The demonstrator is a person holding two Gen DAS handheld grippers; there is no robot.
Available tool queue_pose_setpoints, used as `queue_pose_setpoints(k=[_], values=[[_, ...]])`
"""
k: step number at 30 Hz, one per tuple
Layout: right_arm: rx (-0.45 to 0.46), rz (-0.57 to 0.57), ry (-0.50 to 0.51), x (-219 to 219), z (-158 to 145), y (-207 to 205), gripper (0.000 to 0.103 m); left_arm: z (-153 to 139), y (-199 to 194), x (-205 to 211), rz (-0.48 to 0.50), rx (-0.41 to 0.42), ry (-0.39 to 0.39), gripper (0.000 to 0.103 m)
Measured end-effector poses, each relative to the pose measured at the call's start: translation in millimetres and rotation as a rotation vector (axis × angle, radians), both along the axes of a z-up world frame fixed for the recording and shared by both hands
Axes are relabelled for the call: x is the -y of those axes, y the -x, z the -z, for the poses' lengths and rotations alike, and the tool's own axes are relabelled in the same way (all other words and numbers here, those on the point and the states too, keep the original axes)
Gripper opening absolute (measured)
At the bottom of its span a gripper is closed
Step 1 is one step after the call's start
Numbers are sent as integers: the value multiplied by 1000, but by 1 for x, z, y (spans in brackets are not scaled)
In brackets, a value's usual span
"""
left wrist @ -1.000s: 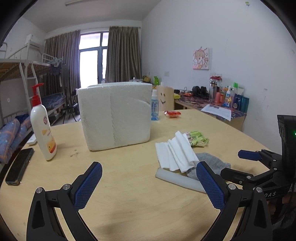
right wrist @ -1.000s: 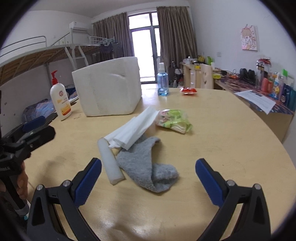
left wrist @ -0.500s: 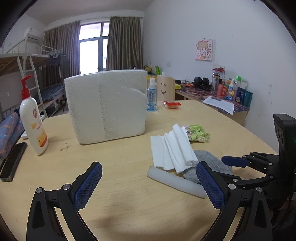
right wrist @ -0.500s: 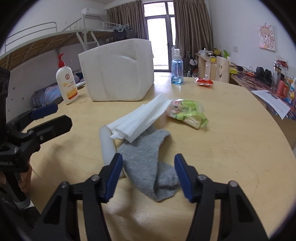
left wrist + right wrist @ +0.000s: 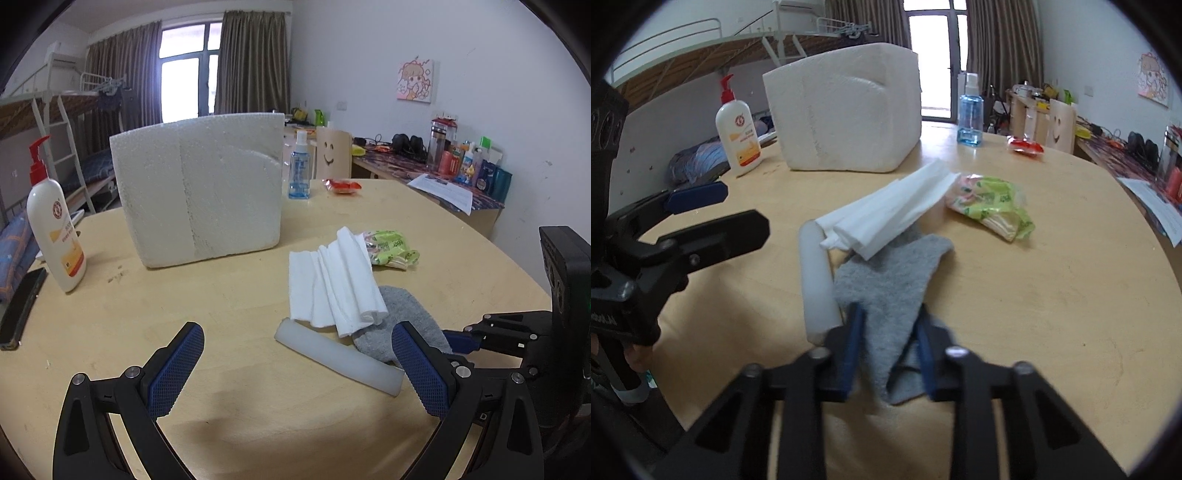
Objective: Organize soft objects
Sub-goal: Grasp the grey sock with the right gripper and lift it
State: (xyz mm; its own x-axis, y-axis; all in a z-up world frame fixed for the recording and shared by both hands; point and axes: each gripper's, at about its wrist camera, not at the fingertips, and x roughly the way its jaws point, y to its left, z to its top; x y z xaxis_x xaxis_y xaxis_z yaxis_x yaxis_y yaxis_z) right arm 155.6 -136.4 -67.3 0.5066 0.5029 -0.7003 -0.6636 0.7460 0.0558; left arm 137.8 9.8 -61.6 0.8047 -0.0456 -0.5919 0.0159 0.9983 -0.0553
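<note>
A grey sock (image 5: 890, 284) lies on the round wooden table (image 5: 1052, 295), partly under folded white tissue (image 5: 886, 218). A white foam stick (image 5: 816, 284) lies beside it. A green tissue pack (image 5: 993, 206) sits behind. My right gripper (image 5: 890, 332) is shut on the sock's near end. In the left wrist view the sock (image 5: 406, 314), tissue (image 5: 332, 284), stick (image 5: 336, 356) and pack (image 5: 391, 249) lie ahead to the right. My left gripper (image 5: 295, 365) is open and empty above the table, left of the pile.
A large white foam box (image 5: 199, 188) stands at the back. A lotion pump bottle (image 5: 55, 229) and a black phone (image 5: 22, 306) are at the left edge. A blue spray bottle (image 5: 300, 173) and a red packet (image 5: 341, 186) sit behind the box.
My right gripper moved forward and down and closed its jaws on the near end of the grey sock. My left gripper shifted slightly, staying open.
</note>
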Motion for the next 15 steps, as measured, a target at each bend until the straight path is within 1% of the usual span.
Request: queue_pose_setpoints(k=[2,5,10,13,15], values=[[-5,-12,2,0,0,-1,17,1,-1,1,-6,-14,4,102],[-12,-6,-11,6,-4,-1,14,3,-4,1,-18,-41,18,102],[10,35,-87,28,-23,-1,14,8,-11,8,-47,-74,9,102],[37,75,-94,41,-31,1,14,11,-17,15,-49,-102,7,102],[40,94,-111,51,-34,2,14,14,-21,20,-40,-121,-2,102]])
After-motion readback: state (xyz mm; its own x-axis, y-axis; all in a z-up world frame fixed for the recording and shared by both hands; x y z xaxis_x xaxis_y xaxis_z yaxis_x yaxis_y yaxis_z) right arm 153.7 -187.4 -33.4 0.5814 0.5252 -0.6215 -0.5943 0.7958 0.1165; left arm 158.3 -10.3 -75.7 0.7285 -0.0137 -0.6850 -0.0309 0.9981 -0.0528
